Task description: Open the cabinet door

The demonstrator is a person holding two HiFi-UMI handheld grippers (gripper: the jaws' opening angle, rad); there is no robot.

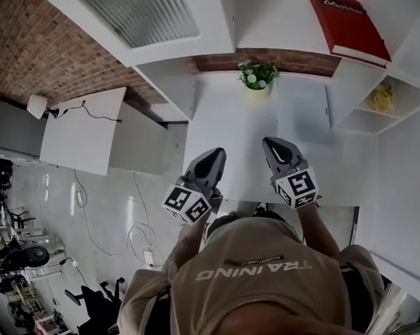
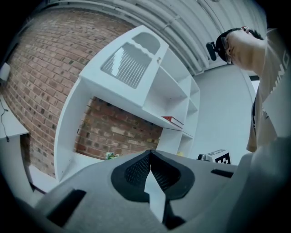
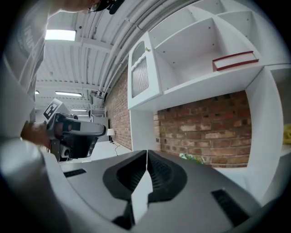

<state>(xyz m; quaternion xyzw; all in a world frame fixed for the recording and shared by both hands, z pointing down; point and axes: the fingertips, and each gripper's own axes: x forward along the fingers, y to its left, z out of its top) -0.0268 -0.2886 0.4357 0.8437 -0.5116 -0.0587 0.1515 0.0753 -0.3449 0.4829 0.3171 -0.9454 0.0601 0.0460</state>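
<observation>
By the look of it, nothing of the task is done yet. The cabinet door [image 1: 137, 11], with its ribbed pane, sits shut in the upper left corner of the white shelving unit [image 1: 352, 86]. The left gripper [image 1: 212, 155] and the right gripper [image 1: 272, 144] both hang in front of that unit, over its tabletop [image 1: 222, 122] and well short of the door. Each has its jaws pressed together with nothing between them. Reaching the door, taking hold of it and swinging it open are all left to do.

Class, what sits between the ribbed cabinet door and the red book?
Only bare white shelf space separates the cabinet door from the red book; the right gripper view shows it.
</observation>
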